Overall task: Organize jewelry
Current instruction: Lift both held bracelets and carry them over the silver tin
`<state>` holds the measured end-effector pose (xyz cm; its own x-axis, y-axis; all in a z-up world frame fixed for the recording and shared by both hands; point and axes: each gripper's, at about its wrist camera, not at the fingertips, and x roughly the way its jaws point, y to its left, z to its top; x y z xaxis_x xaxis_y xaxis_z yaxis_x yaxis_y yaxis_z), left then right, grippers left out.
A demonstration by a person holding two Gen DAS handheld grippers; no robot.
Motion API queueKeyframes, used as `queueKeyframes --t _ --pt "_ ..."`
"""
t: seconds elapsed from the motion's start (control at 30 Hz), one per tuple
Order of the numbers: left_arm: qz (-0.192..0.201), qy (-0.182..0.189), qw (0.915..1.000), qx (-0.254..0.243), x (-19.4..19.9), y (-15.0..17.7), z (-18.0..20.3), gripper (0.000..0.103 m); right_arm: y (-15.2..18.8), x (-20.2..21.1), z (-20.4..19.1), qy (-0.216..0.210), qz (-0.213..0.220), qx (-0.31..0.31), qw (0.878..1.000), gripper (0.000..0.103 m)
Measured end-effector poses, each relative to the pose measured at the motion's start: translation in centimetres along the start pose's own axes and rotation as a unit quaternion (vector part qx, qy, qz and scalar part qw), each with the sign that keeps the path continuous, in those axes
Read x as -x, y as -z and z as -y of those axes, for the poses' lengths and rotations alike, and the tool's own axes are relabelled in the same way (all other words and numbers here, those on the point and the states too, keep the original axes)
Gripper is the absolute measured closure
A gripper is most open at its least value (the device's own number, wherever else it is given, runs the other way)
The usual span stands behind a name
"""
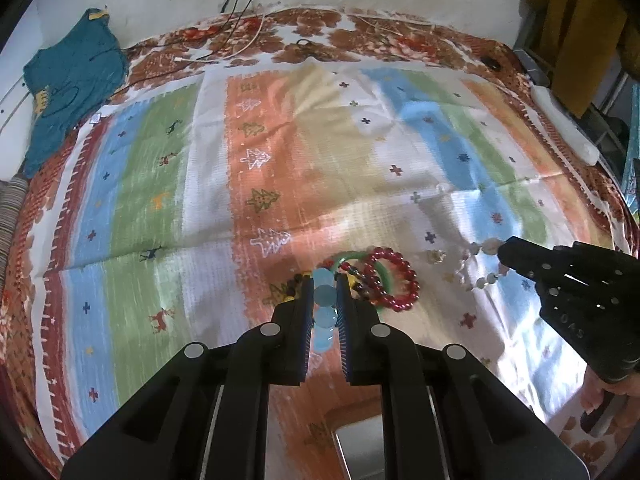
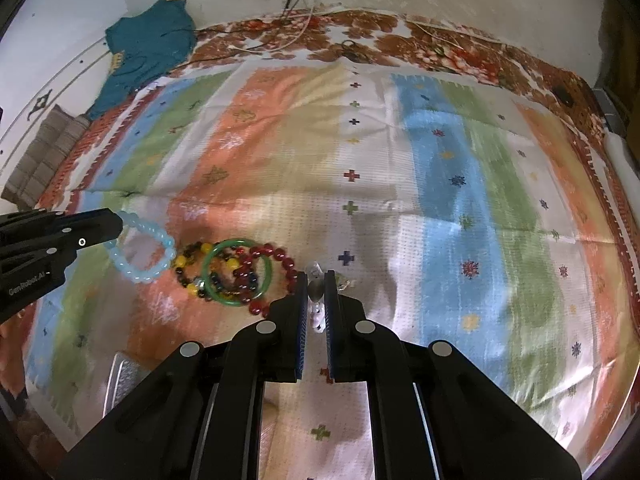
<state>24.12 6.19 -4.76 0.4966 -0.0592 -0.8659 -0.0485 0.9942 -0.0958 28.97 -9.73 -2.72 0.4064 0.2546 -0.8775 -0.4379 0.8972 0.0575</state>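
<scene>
The jewelry is a small heap of bead bracelets in the lower middle of both pictures, lying on a striped cloth (image 2: 440,168) spread over a bed. Each pair of tongs has picked one piece out of the heap. The left tongs (image 1: 325,292) are closed on a pale blue bracelet (image 2: 140,252), which hangs from their tips as a loop at the left edge of the right wrist picture. The right tongs (image 2: 316,292) are closed on a whitish bead bracelet (image 1: 480,264), which dangles at the right of the left wrist picture. I think pulling them apart like this keeps the pieces from tangling.

A red bracelet (image 2: 276,276), a green bangle (image 2: 236,272) and a yellow and dark bracelet (image 2: 192,268) lie on the cloth, overlapping one another.

There is lots of bare cloth in the upper and right parts of both pictures, good for laying pieces down. A grey box (image 2: 120,384) peeks out at the lower left of the right wrist picture. Cables (image 1: 240,40) and a teal garment (image 1: 68,88) sit far off near the top.
</scene>
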Motion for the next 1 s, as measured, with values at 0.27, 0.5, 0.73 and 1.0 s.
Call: queueKeyframes --t 0.27,0.5,0.73,1.0 --pt "0.012 0.010 0.9999 -0.002 1.9 1.1 0.5 0.092 0.8 2.0 -1.4 -0.003 0.018 0.014 1.000 0.094" --pt "0.026 0.018 0.9995 -0.009 3.8 1.9 1.0 0.092 1.5 3.3 -2.4 -0.015 0.026 0.026 0.999 0.094" --pt "0.037 0.028 0.9988 -0.013 5.3 3.0 1.7 0.092 2.4 5.0 -3.6 -0.024 0.040 0.037 0.998 0.094" --pt "0.047 0.036 0.9981 -0.017 7.0 4.6 2.2 0.092 3.8 6.4 -4.7 -0.033 0.044 0.050 0.997 0.094"
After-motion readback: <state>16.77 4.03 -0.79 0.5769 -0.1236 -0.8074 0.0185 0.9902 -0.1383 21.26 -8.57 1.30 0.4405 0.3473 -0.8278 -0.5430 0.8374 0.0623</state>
